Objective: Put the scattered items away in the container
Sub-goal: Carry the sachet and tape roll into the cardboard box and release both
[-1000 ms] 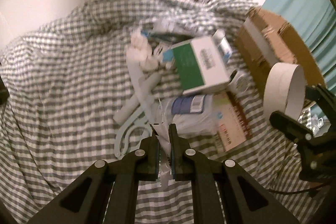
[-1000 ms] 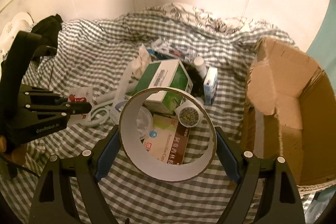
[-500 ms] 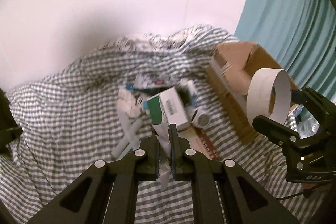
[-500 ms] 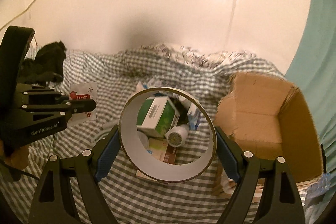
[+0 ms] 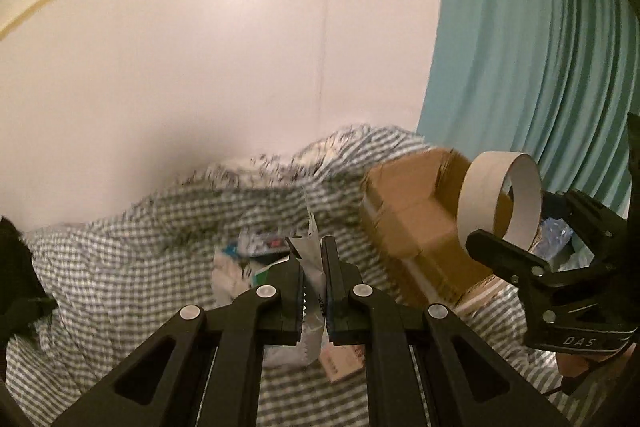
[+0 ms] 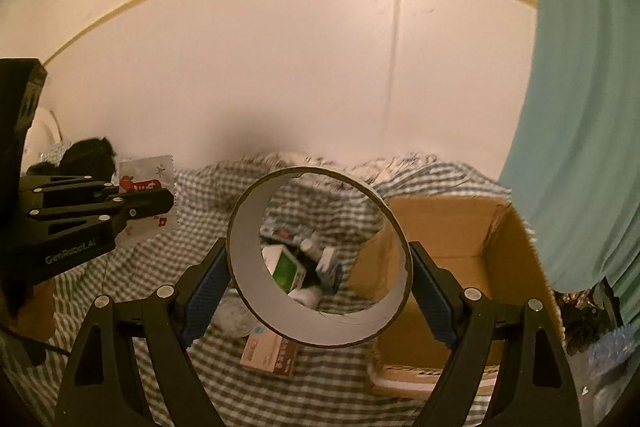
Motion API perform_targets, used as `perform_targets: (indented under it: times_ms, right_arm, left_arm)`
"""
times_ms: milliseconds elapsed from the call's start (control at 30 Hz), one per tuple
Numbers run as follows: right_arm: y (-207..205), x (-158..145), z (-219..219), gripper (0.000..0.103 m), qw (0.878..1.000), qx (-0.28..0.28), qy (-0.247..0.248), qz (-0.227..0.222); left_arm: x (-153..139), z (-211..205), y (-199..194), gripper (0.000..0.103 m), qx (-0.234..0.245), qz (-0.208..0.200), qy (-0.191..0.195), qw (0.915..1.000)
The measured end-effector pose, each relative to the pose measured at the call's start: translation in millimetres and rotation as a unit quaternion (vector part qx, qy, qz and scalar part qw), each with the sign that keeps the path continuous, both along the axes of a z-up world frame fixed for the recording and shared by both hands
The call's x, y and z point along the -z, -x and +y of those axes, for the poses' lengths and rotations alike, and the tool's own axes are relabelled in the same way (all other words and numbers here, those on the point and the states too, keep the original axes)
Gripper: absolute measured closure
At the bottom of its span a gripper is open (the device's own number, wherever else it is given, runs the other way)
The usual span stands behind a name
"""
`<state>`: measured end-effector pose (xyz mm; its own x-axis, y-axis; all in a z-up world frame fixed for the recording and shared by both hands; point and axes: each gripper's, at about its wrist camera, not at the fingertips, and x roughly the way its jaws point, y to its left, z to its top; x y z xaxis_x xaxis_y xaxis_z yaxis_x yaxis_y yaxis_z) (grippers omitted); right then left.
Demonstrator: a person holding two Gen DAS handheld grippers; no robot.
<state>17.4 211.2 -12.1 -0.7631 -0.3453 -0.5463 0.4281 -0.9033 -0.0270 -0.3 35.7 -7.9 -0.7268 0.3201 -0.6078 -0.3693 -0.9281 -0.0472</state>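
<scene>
My left gripper (image 5: 313,259) is shut on a small white sachet (image 5: 313,247) with red print, held up above the checked bedspread (image 5: 120,267). The sachet (image 6: 146,199) and left gripper (image 6: 166,197) also show at the left of the right wrist view. My right gripper (image 6: 320,267) is shut on a wide cardboard tape ring (image 6: 256,223), gripped across its width and lifted in the air. In the left wrist view the ring (image 5: 480,195) hangs over the open cardboard box (image 5: 408,211). The box (image 6: 460,235) stands at the right on the bed.
A pile of items stays on the bed: a green and white carton (image 6: 286,265), small bottles (image 6: 308,245), a flat brown packet (image 6: 270,351). A teal curtain (image 6: 580,107) hangs at the right, a pale wall (image 5: 200,67) behind. Dark cloth (image 6: 86,157) lies far left.
Both grippers have risen well above the bed with their loads and tilted up; the pile now looks smaller and lower, and the wall fills more of each view.
</scene>
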Motion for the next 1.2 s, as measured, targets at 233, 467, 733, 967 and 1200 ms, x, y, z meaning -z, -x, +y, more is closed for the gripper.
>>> perform_targets:
  times_ms: [233, 467, 733, 967, 1200]
  right_arm:
    - [0, -16, 21, 0.018, 0.999, 0.026, 0.010, 0.026]
    - [7, -18, 43, 0.018, 0.997, 0.057, 0.005, 0.042]
    - [25, -9, 72, 0.018, 0.994, 0.099, -0.001, 0.037]
    - [46, 11, 98, 0.018, 0.992, 0.128, -0.009, 0.012]
    - [76, 31, 124, 0.018, 0.988, 0.151, -0.014, -0.013]
  left_arm:
    - [-12, 28, 9, 0.095, 0.029, 0.008, -0.015, 0.9994]
    - [-1, 59, 25, 0.095, 0.055, 0.001, -0.016, 0.9983]
    - [21, 99, 39, 0.095, 0.092, -0.007, -0.014, 0.9957]
    - [47, 137, 57, 0.095, 0.117, -0.025, -0.016, 0.9927]
    - [74, 178, 72, 0.095, 0.139, -0.051, -0.014, 0.9889]
